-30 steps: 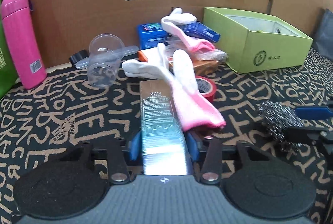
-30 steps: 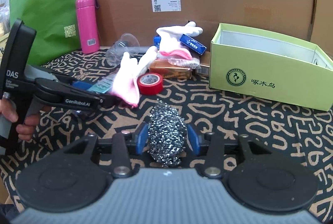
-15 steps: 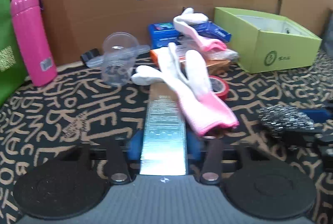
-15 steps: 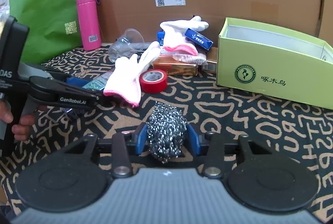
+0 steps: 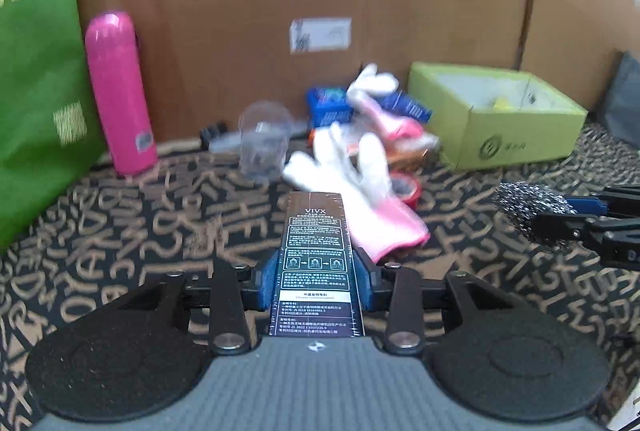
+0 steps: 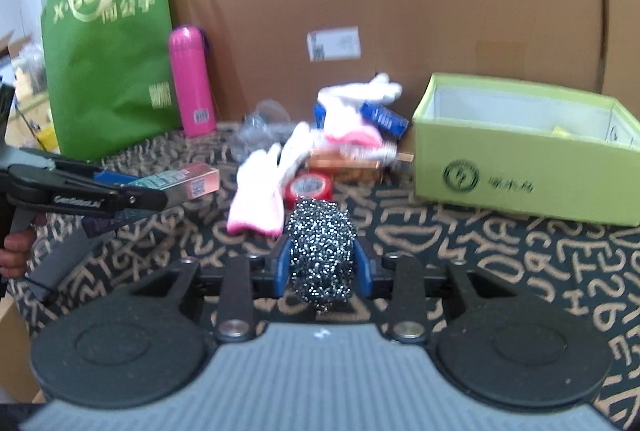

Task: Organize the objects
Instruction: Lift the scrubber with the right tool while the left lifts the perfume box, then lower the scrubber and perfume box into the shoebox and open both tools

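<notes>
My left gripper [image 5: 316,271] is shut on a long dark box [image 5: 316,251] marked VIVX, which is held off the patterned cloth and points forward. In the right wrist view that box [image 6: 180,181] sticks out of the left gripper [image 6: 132,199] at the left. My right gripper [image 6: 322,263] has its blue pads pressed on a steel wool scrubber [image 6: 322,251], and its jaws are closing on it. From the left wrist view the scrubber [image 5: 524,199] shows at the right edge. An open lime-green box [image 6: 520,183] stands at the right.
A white and pink glove [image 5: 360,191] lies over a red tape roll [image 5: 406,189] ahead. Behind are a clear cup [image 5: 264,143], blue packs and a second glove. A pink bottle [image 5: 118,91] and green bag [image 5: 36,71] stand left. A cardboard wall closes the back.
The left gripper has risen and drawn back with the box, so the clutter looks farther away. The right gripper has squeezed the scrubber narrower and lifted a little.
</notes>
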The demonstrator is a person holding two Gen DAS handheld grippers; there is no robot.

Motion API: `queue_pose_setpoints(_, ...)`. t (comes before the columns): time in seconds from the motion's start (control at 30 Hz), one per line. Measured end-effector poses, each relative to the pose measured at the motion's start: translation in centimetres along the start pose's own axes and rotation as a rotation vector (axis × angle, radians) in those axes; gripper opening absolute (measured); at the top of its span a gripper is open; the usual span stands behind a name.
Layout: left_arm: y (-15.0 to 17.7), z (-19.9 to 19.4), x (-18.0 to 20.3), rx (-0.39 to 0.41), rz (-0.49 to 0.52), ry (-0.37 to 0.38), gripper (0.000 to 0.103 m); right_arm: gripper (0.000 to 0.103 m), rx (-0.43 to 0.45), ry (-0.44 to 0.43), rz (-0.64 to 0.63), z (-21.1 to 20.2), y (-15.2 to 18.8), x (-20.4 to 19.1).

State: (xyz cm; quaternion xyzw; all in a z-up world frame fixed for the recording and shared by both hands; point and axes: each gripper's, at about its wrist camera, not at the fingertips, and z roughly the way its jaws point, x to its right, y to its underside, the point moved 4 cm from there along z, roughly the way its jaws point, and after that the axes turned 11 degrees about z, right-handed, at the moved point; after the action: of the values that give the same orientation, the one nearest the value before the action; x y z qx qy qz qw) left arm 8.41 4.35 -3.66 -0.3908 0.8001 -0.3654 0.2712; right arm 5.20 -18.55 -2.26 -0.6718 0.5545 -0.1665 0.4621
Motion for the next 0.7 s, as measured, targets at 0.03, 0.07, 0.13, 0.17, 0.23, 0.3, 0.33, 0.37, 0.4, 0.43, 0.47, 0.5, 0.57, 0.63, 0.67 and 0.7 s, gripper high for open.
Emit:
queue_pose_setpoints(0.03,-0.8,-0.4,0.3,0.02,0.004,0.012,0.041,0.033,0.018,-0.001,0.006,-0.5,-0.5,0.2)
queue_pose_setpoints(0.07,-1.4,-0.7,0.6,0.038,0.007,0.024,0.041,0.033,0.038,0.001,0.013,-0.9,-0.9,0.5)
queue_pose_setpoints(0.13,-3.1,-1.3,1.4,0.085,0.015,0.051,0.041,0.033,0.077,0.015,0.018,-1.8,-1.9,1.2)
queue_pose_setpoints(0.17,-4.0,-1.7,2.0,0.115,0.018,0.065,0.041,0.033,0.096,0.025,0.022,-2.3,-2.4,1.7)
queue_pose_setpoints(0.23,-5.9,-1.9,2.8,0.16,0.02,0.099,0.041,0.033,0.126,0.041,0.029,-3.0,-3.2,2.6)
queue_pose_setpoints(0.3,-8.0,-1.6,4.0,0.201,0.033,0.129,0.041,0.033,0.152,0.063,0.04,-3.5,-4.0,3.6)
queue_pose_setpoints(0.33,-9.0,-1.3,4.7,0.219,0.045,0.138,0.041,0.033,0.164,0.076,0.045,-3.7,-4.4,4.1)
queue_pose_setpoints(0.37,-10.0,-0.8,5.3,0.236,0.056,0.15,0.041,0.033,0.176,0.088,0.053,-3.9,-4.7,4.7)
queue_pose_setpoints(0.4,-11.2,-0.2,6.2,0.248,0.063,0.167,0.041,0.033,0.188,0.099,0.06,-4.0,-5.1,5.2)
queue_pose_setpoints(0.43,-12.1,0.4,6.9,0.254,0.067,0.186,0.041,0.033,0.198,0.108,0.068,-4.0,-5.5,5.8)
queue_pose_setpoints(0.47,-13.1,1.2,7.7,0.255,0.071,0.21,0.041,0.033,0.209,0.116,0.077,-4.1,-6.0,6.4)
queue_pose_setpoints(0.5,-14.2,2.2,8.7,0.255,0.076,0.228,0.041,0.033,0.221,0.127,0.085,-4.1,-6.4,7.0)
queue_pose_setpoints(0.57,-15.9,4.0,10.3,0.252,0.093,0.245,0.041,0.033,0.241,0.154,0.1,-4.0,-7.5,8.3)
queue_pose_setpoints(0.63,-17.4,6.1,11.8,0.253,0.107,0.25,0.041,0.033,0.26,0.178,0.114,-3.7,-8.6,9.7)
queue_pose_setpoints(0.67,-18.0,7.1,12.5,0.251,0.113,0.246,0.041,0.033,0.269,0.191,0.12,-3.4,-9.2,10.4)
queue_pose_setpoints(0.7,-18.6,8.4,13.1,0.244,0.11,0.241,0.041,0.033,0.278,0.204,0.129,-3.1,-9.7,11.1)
